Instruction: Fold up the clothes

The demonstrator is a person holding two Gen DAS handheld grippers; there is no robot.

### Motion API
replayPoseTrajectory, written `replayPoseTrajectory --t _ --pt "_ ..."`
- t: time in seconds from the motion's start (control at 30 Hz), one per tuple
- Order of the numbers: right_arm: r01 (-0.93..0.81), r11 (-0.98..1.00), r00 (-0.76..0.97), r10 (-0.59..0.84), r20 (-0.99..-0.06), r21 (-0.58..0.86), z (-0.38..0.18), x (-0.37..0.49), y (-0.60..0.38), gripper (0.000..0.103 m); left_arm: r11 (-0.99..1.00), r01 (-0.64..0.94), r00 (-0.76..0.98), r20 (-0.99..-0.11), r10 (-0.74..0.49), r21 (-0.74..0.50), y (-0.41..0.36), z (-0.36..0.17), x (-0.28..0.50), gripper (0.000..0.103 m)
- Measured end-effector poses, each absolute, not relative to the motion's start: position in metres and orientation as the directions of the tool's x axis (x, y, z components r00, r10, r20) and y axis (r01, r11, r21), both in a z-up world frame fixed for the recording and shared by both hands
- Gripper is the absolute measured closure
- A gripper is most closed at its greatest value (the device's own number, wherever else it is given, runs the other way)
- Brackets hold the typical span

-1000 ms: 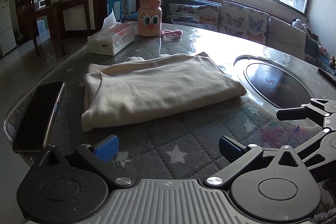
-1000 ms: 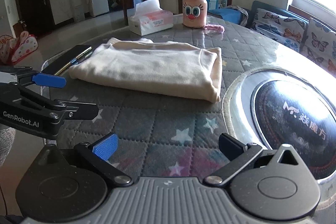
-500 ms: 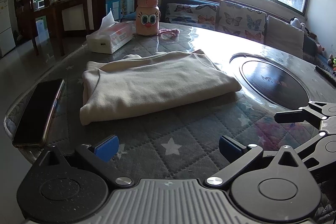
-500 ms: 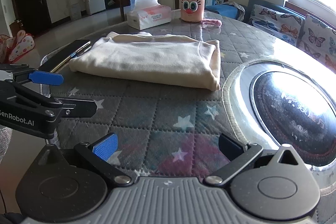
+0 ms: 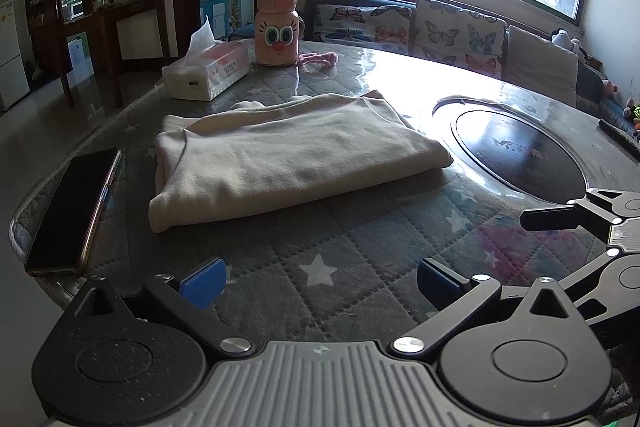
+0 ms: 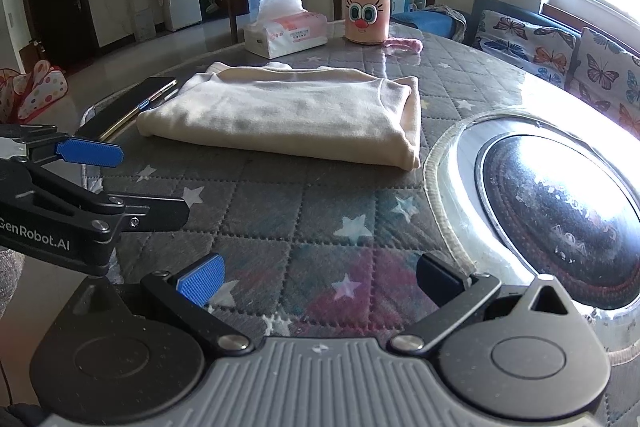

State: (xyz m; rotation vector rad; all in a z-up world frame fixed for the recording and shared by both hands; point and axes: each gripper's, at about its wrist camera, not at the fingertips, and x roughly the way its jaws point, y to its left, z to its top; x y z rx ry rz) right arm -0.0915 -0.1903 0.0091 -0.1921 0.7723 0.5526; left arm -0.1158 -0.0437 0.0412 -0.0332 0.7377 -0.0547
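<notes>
A cream garment (image 5: 288,155) lies folded into a flat rectangle on the quilted star-pattern table cover (image 5: 360,247); it also shows in the right wrist view (image 6: 288,115). My left gripper (image 5: 320,279) is open and empty, held back from the garment's near edge. My right gripper (image 6: 320,279) is open and empty, also short of the garment. The left gripper shows at the left edge of the right wrist view (image 6: 120,179), and part of the right gripper shows at the right edge of the left wrist view (image 5: 592,223).
A black phone (image 5: 76,207) lies at the table's left edge. A tissue box (image 5: 208,71), a pink cartoon bottle (image 5: 277,27) and a pink strap (image 5: 320,58) stand behind the garment. A round glass hob (image 6: 560,207) is set into the table at right.
Both grippers have drawn back slightly from the garment and stayed open. The garment has not moved.
</notes>
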Motion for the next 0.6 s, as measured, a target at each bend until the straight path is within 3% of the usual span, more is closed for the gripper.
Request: replayPoseTrajectory --t 0.6 --pt "-0.538 0.843 0.584 0.400 -0.706 0.033 0.0086 -0.0969 -0.1910 0.000 0.998 0.045 0.737 -0.672 -0.066 -0.049 -0.0469 0.0406 -0.1181 0.000"
